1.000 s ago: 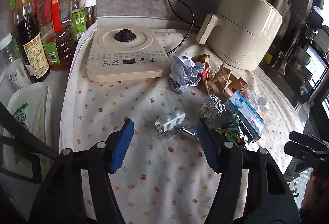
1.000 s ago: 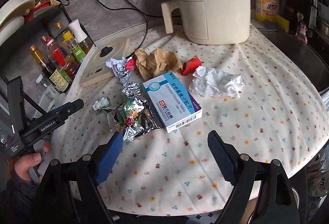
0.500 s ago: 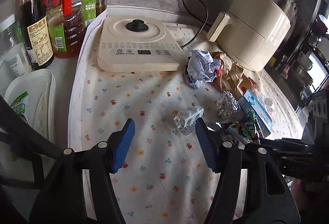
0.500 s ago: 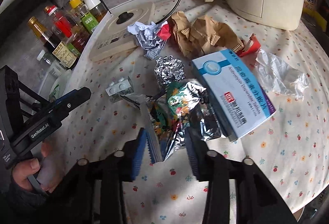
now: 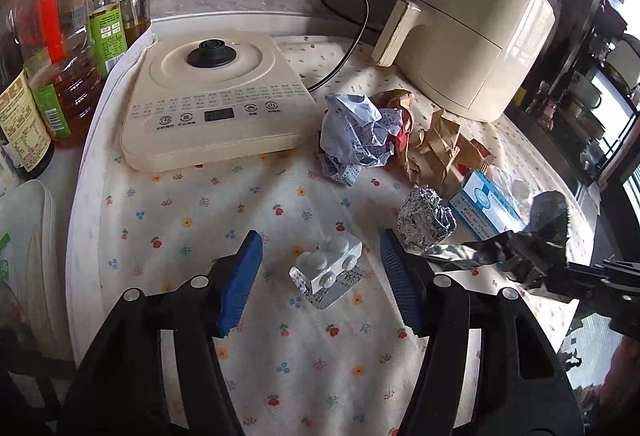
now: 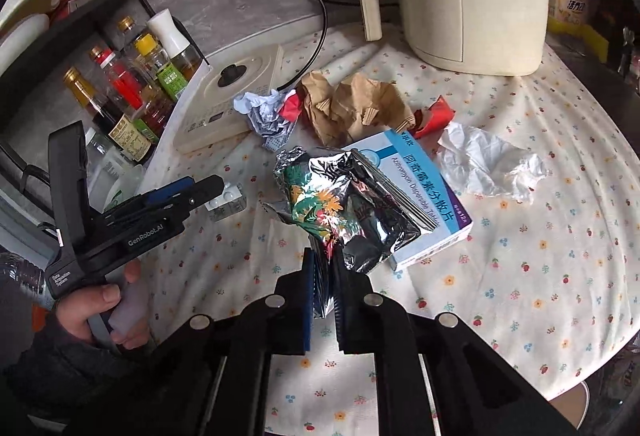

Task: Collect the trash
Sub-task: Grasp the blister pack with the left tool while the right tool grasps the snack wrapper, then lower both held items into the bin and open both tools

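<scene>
Pinching the near edge of a crumpled foil snack wrapper [image 6: 344,212], the right hand-held gripper [image 6: 323,290] has just been closing, and its blue pads now press on the foil from both sides; the wrapper stands up ahead of the jaws, partly covering a blue-and-white medicine box [image 6: 424,192] behind it. A second ago these jaws stood wide, short of the wrapper, which lay flat on the floral cloth of the worktop [image 6: 520,256]. The left hand-held gripper [image 5: 320,284] holds a middling gap with nothing gripped, and a small white blister pack of pills [image 5: 330,268] lies on the cloth right between its fingertips, its long axis running slantwise across the gap. That is the relation the next grasp likely turns on: the left hand is plainly the nearer to it, and compared with a second ago the pack sits lower and more centred between the pads. Beyond lie a foil ball [image 5: 426,220], a crumpled printed paper [image 5: 356,140], brown paper [image 5: 436,144] and, on the right, a clear plastic wrap [image 6: 488,164], all uncollected.
</scene>
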